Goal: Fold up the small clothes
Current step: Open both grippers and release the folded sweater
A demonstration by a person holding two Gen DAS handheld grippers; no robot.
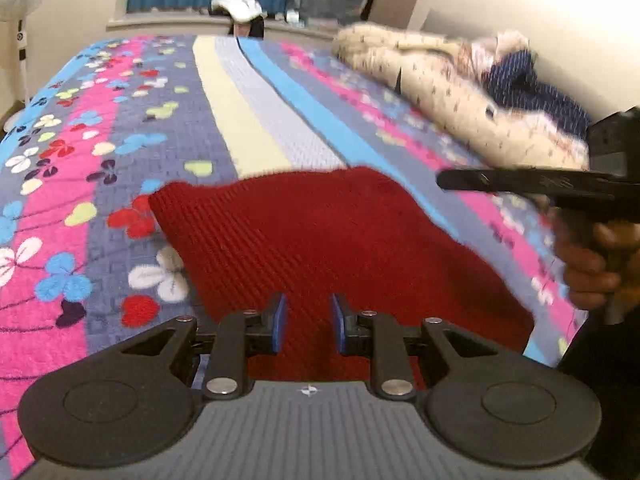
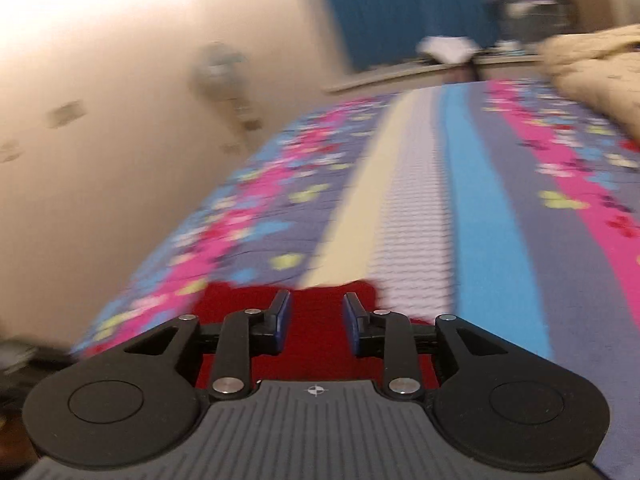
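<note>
Right tool (image 2: 316, 324) jaws apart, over red garment (image 2: 316, 344), floral blanket (image 2: 492, 216)

Both tools share one build. The left gripper (image 1: 308, 322) has blue-padded fingers (image 1: 280, 324) on black linkages with silver pins, round black discs flanking a ribbed grey plate stamped with a small crosshair. The right gripper (image 2: 316, 322) matches it (blurred); its black handle sits in a bare-skinned hand (image 1: 596, 256).

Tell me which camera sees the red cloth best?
The left wrist view. There the red cloth lies spread on the flowery blanket, with its ribbed knit and edges plain to see. The right wrist view is blurred and shows only a small red patch behind the open right gripper.
</note>
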